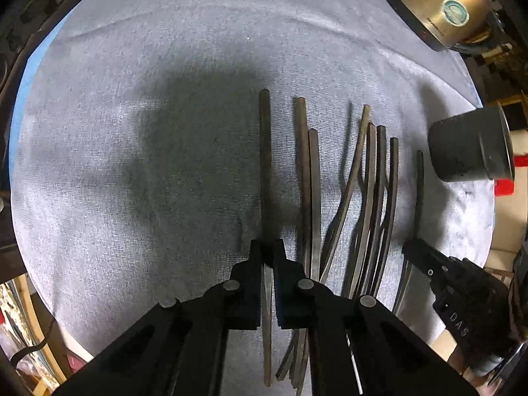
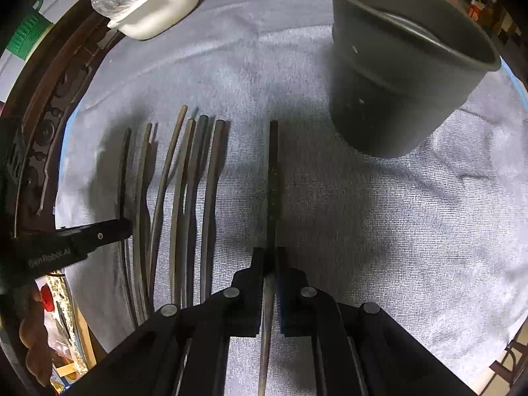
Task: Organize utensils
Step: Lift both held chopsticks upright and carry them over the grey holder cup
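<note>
Grey cloth [image 2: 363, 214] carries 8 chopsticks [image 2: 211, 198] and 1 pot [image 2: 396, 92]; both jaws pinch 1 chopstick each.

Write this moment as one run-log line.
left gripper: shut on chopstick | right gripper: shut on another chopstick | dark pot: upright

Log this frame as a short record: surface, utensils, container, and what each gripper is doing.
surface: grey cloth over the table
utensils: dark chopsticks lying roughly parallel
container: dark grey pot, upright, ahead and right of the chopsticks
left gripper: shut on leftmost chopstick
right gripper: shut on rightmost chopstick
</note>
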### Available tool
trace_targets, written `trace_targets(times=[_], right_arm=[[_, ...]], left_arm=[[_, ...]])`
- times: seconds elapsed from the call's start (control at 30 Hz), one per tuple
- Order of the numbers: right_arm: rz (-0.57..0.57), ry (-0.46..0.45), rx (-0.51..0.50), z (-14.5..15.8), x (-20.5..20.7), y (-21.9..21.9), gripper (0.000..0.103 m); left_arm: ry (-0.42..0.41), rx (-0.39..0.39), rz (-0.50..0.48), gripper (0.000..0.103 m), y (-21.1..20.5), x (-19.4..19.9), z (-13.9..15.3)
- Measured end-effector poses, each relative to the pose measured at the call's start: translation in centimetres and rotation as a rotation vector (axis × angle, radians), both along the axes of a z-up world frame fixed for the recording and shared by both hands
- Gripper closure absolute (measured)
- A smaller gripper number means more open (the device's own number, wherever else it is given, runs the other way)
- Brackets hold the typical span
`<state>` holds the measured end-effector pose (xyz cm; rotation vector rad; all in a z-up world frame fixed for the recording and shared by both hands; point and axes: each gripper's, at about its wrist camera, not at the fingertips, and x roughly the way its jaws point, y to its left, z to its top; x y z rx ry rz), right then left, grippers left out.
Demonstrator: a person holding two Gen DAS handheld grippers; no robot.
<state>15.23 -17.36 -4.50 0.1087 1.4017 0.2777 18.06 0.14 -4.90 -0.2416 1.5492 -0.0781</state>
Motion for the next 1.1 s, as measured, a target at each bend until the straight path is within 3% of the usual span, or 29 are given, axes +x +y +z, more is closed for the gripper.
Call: trace_targets(times=[0.1, 0.37, 0.67, 0.97, 1.1], right_arm=[[-0.011, -0.005, 0.043, 0.2, -0.5, -1.1, 0.097], [-0.084, -0.131, 0.206, 3.4, -3.1, -4.7, 0.097], [-0.153, -0.292, 0.307, 7.0, -6.2, -7.7, 0.097], [-0.223, -0.504, 0.300, 12.3, -7.9, -10.6, 0.097], [-0.244, -0.615, 0.232, 12.8, -8.5, -10.0, 0.097]], left_arm=[[-0.043, -0.019, 0.014, 0.097, 1.2, -0.9, 1.3], [-0.227, -0.085, 0.037, 0.097, 2.4, -4.1, 7.8], [-0.522, -0.105, 0.040, 0.097, 0.9, -6.7, 14.0], [-0.712, -0.076, 0.007, 0.097, -2.2, -7.2, 17.4], [-0.833, 0.051, 0.040, 0.097, -1.3, -8.3, 17.8]])
